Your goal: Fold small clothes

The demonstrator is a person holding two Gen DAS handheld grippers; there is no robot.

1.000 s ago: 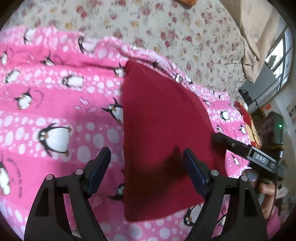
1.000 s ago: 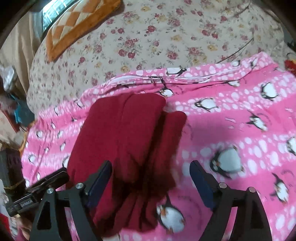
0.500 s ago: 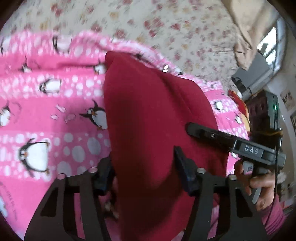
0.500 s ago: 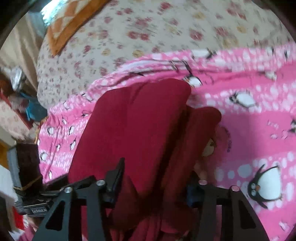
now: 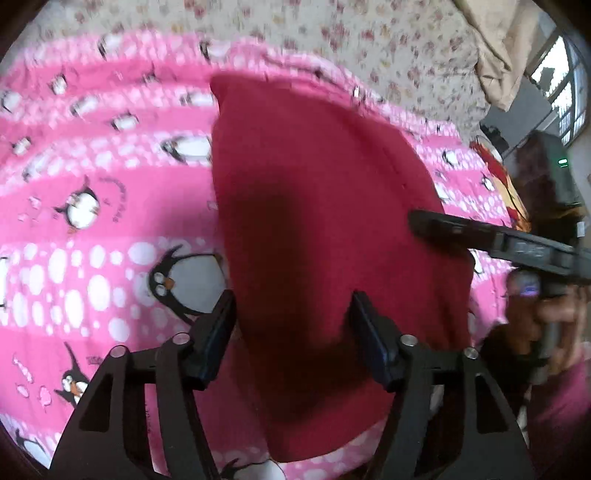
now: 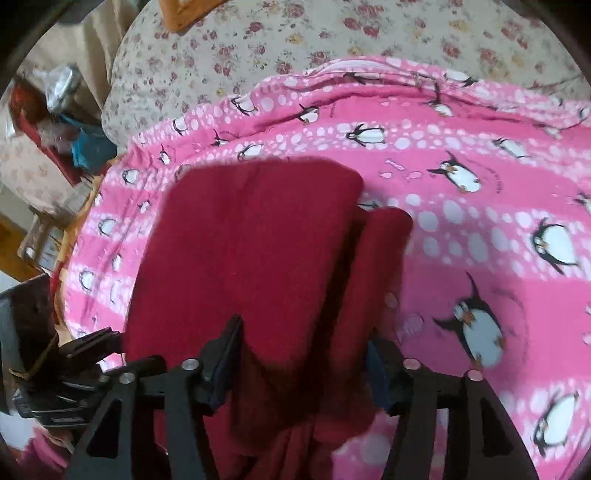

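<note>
A folded dark red garment (image 5: 317, 229) lies on a pink penguin blanket (image 5: 92, 221). My left gripper (image 5: 291, 325) straddles the garment's near end, its jaws a hand's width apart with red cloth between them. In the right wrist view the garment (image 6: 251, 251) shows as stacked folds with a narrower fold (image 6: 373, 266) at the right. My right gripper (image 6: 303, 354) straddles that near edge, jaws partly apart around the cloth. The right gripper's black finger (image 5: 480, 236) reaches over the garment's right side in the left wrist view.
The blanket (image 6: 480, 221) covers a bed with a floral sheet (image 6: 295, 40). An orange cushion (image 6: 184, 11) lies at the far edge. Clutter and a blue bag (image 6: 88, 147) sit left of the bed. A window (image 5: 561, 88) is at the far right.
Both grippers closed in around the garment's near end and lifted it half a second ago. Now their jaws have spread somewhat and the garment lies flatter, shifted on the blanket.
</note>
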